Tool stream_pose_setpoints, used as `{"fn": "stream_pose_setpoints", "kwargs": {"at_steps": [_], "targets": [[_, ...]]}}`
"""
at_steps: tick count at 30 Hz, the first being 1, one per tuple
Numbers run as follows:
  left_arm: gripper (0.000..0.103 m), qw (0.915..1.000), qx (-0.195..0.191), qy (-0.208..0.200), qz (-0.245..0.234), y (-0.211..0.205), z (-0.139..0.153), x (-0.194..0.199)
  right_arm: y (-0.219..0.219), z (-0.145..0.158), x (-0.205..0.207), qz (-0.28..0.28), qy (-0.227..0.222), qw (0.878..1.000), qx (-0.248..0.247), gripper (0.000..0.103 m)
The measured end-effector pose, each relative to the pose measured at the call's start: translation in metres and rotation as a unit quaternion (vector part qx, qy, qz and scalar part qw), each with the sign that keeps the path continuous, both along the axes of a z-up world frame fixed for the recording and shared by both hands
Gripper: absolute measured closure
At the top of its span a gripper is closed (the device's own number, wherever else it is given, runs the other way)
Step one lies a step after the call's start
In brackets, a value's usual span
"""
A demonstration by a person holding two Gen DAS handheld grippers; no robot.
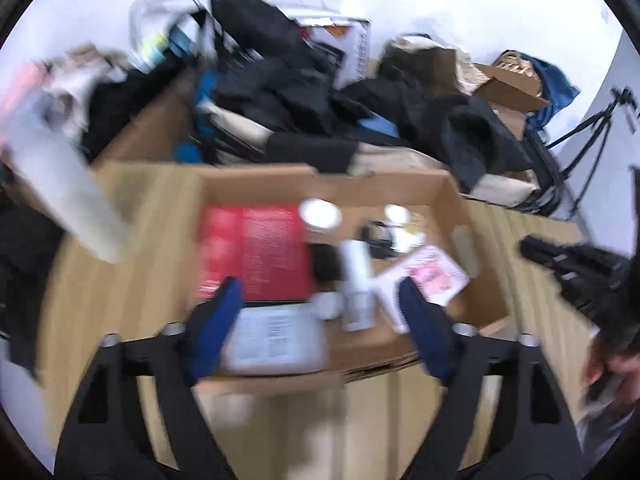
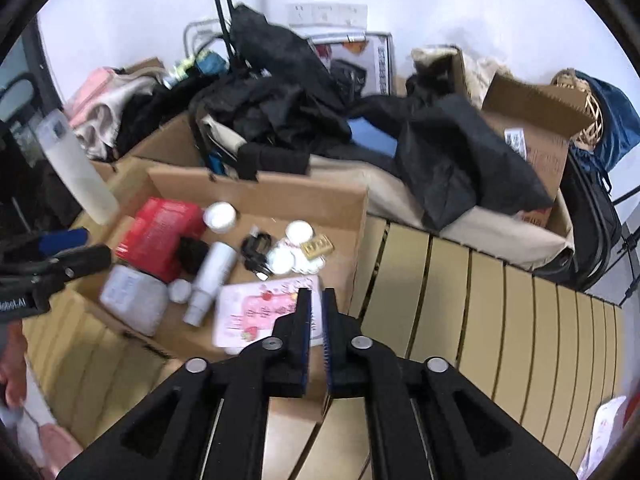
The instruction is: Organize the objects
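Observation:
An open cardboard box (image 2: pixel 352 216) sits on a slatted wooden table. It holds a red box (image 2: pixel 160 232), a white spray bottle (image 2: pixel 210 280), a grey packet (image 2: pixel 132 300), a pink-printed white packet (image 2: pixel 256 312), white round lids (image 2: pixel 219 216) and a small gold item (image 2: pixel 317 246). My left gripper (image 1: pixel 320 292) is open and empty, hovering over the box's near side above the red box (image 1: pixel 256 252) and the bottle (image 1: pixel 356 280). My right gripper (image 2: pixel 317 294) is shut with nothing between the pads, just above the box's near right corner.
Black clothing (image 2: pixel 460 152) and bags are piled behind the box, with more cardboard boxes (image 2: pixel 532 120) at the back right. A pale translucent bottle (image 2: pixel 76 164) stands at the left. Bare table slats (image 2: pixel 500 300) lie to the right.

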State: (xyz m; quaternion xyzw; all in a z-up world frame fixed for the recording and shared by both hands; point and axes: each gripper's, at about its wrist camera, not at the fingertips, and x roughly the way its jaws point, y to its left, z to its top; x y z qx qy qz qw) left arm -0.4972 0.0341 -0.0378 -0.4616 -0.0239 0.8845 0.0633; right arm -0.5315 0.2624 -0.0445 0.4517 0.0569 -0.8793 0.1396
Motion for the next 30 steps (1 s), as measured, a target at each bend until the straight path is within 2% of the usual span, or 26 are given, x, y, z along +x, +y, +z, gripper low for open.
{"fn": "stream_pose_setpoints", "kwargs": {"at_steps": [2,3,4,5,7,11,13,18,21,25,30], "targets": [[0.007,0.9985,-0.048,0.01,0.023,-0.016,0.02,0.014,0.002,0.019,0.01,0.008,0.01,1.0,0.0,0.056],[0.005,0.998,-0.055,0.012,0.028,-0.021,0.026,0.02,0.004,0.027,0.015,0.009,0.014,1.0,-0.003,0.015],[0.003,0.9977,-0.057,0.012,0.033,-0.029,0.033,0.028,0.006,0.033,0.021,0.008,0.018,1.0,-0.009,0.0],[0.0,0.9977,-0.056,0.011,0.037,-0.034,0.036,0.031,0.01,0.043,0.031,0.005,0.023,1.0,-0.021,0.0],[0.0,0.9975,-0.054,0.009,0.046,-0.043,0.043,0.046,0.013,0.053,0.046,0.001,0.024,0.999,-0.03,0.0],[0.0,0.9957,-0.08,0.005,0.045,-0.044,0.044,0.082,0.01,0.071,0.08,0.003,0.04,0.999,-0.021,0.0],[0.0,0.9958,-0.082,0.003,0.04,-0.044,0.046,0.098,0.009,0.079,0.097,0.004,0.048,0.999,-0.022,0.0],[0.0,0.9957,-0.075,0.024,0.048,-0.047,0.062,0.149,0.011,0.093,0.145,0.003,0.067,0.997,-0.029,0.0],[0.0,0.9955,-0.072,0.036,0.05,-0.045,0.071,0.186,0.014,0.095,0.184,-0.003,0.08,0.996,-0.031,0.0],[0.0,0.9984,-0.031,0.039,0.025,-0.042,0.075,0.239,0.012,0.091,0.238,-0.002,0.104,0.995,-0.015,0.0],[0.0,0.9976,-0.035,0.058,0.016,-0.033,0.071,0.312,0.013,0.079,0.31,0.009,0.103,0.995,-0.013,0.0]]}}
